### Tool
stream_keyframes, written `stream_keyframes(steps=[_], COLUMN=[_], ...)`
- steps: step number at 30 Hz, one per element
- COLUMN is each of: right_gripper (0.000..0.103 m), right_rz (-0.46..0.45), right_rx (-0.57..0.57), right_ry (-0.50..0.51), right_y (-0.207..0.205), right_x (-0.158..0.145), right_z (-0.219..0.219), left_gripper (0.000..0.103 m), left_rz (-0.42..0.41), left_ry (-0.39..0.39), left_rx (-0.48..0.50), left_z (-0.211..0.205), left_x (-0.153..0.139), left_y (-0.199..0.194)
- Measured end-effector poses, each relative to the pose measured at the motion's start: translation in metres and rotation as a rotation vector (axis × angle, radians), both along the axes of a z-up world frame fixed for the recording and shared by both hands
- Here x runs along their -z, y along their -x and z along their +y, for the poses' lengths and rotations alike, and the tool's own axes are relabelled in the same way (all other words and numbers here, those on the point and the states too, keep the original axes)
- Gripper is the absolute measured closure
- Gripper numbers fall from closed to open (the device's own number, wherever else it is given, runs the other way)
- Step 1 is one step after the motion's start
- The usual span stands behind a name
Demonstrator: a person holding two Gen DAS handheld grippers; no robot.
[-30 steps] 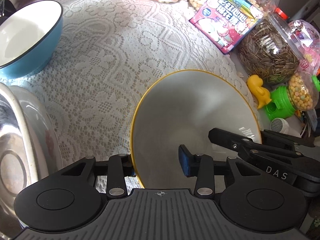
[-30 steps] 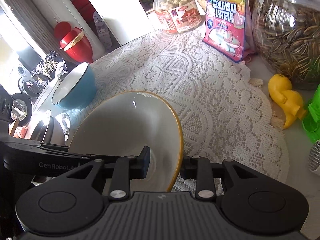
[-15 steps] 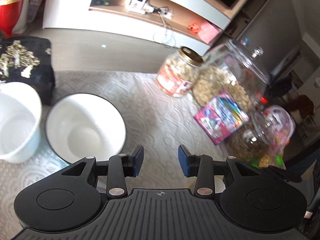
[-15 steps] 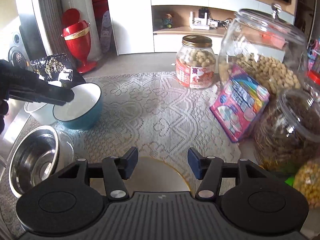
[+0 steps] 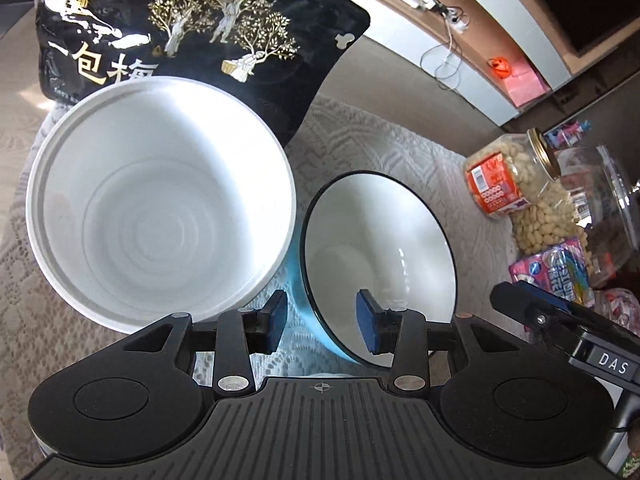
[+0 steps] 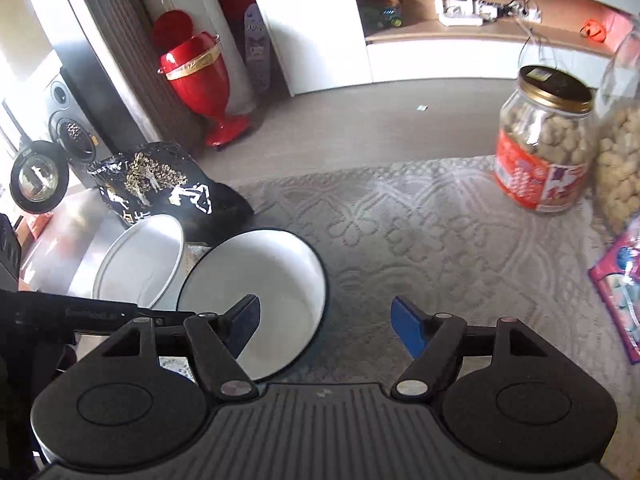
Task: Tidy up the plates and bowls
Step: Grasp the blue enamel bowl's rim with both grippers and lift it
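Where grippers intrude, blue bowl (image 5: 380,248) hides

The blue bowl (image 5: 380,264) is white inside with a black rim. The tub (image 5: 160,208) is plain white. The snack bag (image 5: 192,28) is black with gold trees. The lace cloth (image 6: 420,240) is pale, floral-patterned.

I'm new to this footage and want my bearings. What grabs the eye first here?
Two empty bowls side by side on the lace cloth: a big white bowl and, at its right, a blue bowl with a white inside. Behind them stands a black snack bag with gold trees. The left gripper straddles the blue bowl's rim, open.
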State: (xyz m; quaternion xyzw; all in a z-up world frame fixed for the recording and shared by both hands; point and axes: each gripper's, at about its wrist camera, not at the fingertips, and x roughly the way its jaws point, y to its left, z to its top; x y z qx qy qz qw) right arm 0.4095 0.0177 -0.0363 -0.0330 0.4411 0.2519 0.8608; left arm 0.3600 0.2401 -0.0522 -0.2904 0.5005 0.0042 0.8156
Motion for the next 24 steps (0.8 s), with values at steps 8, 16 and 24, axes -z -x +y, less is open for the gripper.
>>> stream_keyframes(steps=[8, 16, 24], right_gripper=[0.055, 0.089, 0.089], right_rz=[0.153, 0.254, 0.275], right_rx=[0.125, 0.168, 0.178], right_ry=[-0.003, 0.02, 0.033], right_y=[-0.043, -0.04, -0.017], right_x=[0.055, 0.072, 0.059], right_z=[0.028, 0.026, -0.008], left_gripper=[0.065, 0.077, 0.064], left_rz=[-0.037, -0.007, 0.025], left_ry=[-0.129, -0.183, -0.125], left_rx=[0.016, -0.009, 0.057], left_z=[-0.018, -0.022, -0.041], left_x=[0.0, 0.008, 0.018], left_y=[-0.003, -0.009, -0.014])
